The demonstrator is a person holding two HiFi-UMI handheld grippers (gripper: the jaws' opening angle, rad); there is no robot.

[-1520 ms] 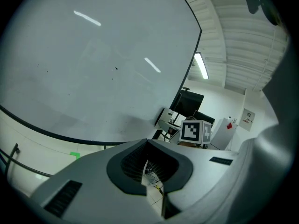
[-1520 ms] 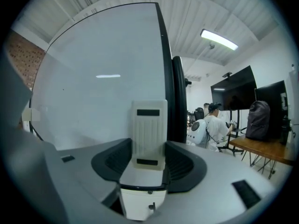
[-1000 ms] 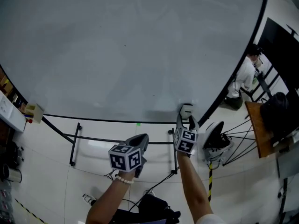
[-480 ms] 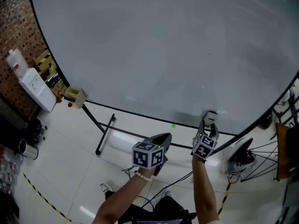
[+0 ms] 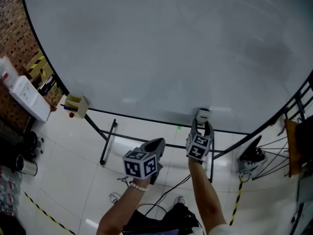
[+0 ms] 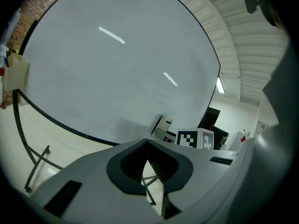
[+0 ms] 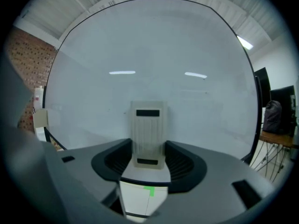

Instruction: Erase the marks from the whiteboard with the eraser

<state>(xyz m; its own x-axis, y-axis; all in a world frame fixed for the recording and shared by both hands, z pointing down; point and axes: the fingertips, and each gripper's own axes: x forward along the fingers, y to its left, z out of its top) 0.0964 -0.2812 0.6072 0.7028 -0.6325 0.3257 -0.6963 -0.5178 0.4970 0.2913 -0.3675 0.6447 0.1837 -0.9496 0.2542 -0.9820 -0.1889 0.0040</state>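
The whiteboard fills the upper head view; its surface looks nearly clean, with only faint grey smudges. A pale eraser is pressed flat on the board near its lower edge, and my right gripper is shut on it. In the right gripper view the ribbed eraser stands upright between the jaws of the right gripper, against the whiteboard. My left gripper hangs below the board's edge, shut and holding nothing. In the left gripper view its tips meet, with the eraser beyond them.
A small yellow box hangs at the board's lower left corner. The black stand's legs reach down to the tiled floor. A white cabinet stands by a brick wall at left. Cables lie by my feet, a wheeled base at right.
The right gripper has slid the eraser leftward along the board's lower edge, closer to the small green mark there. The head view has swung left. The left gripper stays shut below the board.
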